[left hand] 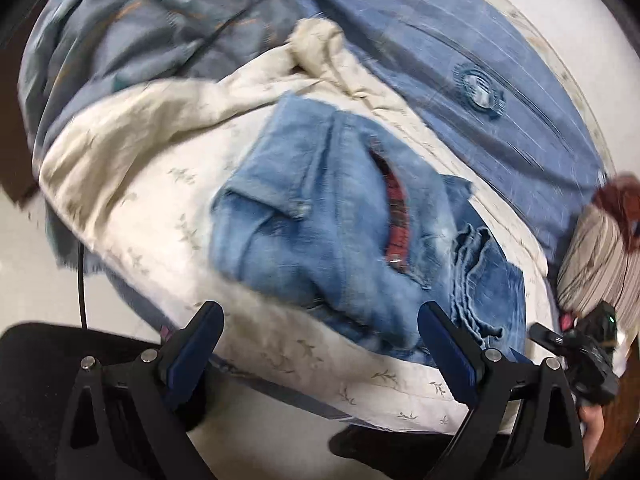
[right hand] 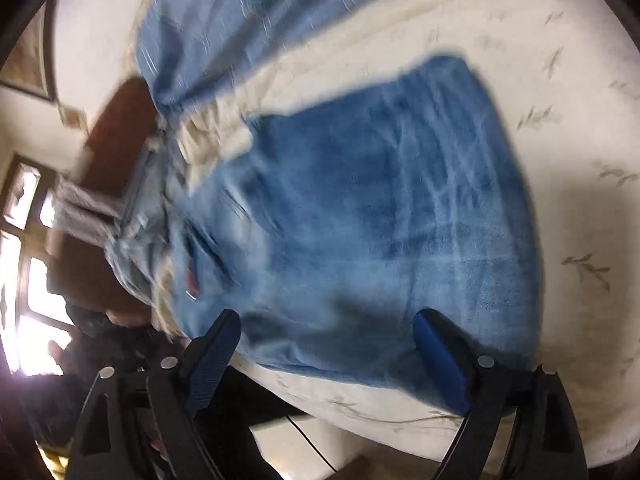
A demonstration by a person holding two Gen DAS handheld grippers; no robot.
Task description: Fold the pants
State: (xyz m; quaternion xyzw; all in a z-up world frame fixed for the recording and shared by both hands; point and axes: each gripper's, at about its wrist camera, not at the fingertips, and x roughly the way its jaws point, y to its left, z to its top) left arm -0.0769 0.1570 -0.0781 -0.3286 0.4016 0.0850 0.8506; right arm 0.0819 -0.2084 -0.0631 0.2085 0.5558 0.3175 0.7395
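Seen from the left wrist, the left claw (left hand: 320, 332) stands wide, holding nothing, its blue pads (left hand: 200, 344) spread over the near edge of the bed (left hand: 280, 352). Just ahead of it and a little to its right lie the jeans (left hand: 320, 216), bunched in a rough fold on the cream sheet (left hand: 160, 216), with a red plaid lining (left hand: 398, 216) showing through an opening and a stack of hems (left hand: 476, 280) close to the right pad. Beyond the jeans a cream blanket (left hand: 200, 104) lies crumpled, and farther still a blue cover (left hand: 440, 40) stretches across the bed. Far to the right of this claw a black device (left hand: 580, 344) shows at the bed's edge, with a striped pillow (left hand: 596, 256) behind it. From the right wrist, the right claw (right hand: 326, 332) is likewise wide and holds nothing, both pads hovering at the near edge of the jeans (right hand: 380, 200), which spread flat ahead of it on the sheet (right hand: 560, 120). To its left the waistband end is blurred. Past the jeans lies the blue cover (right hand: 220, 20), and far left a window (right hand: 32, 280) glows.
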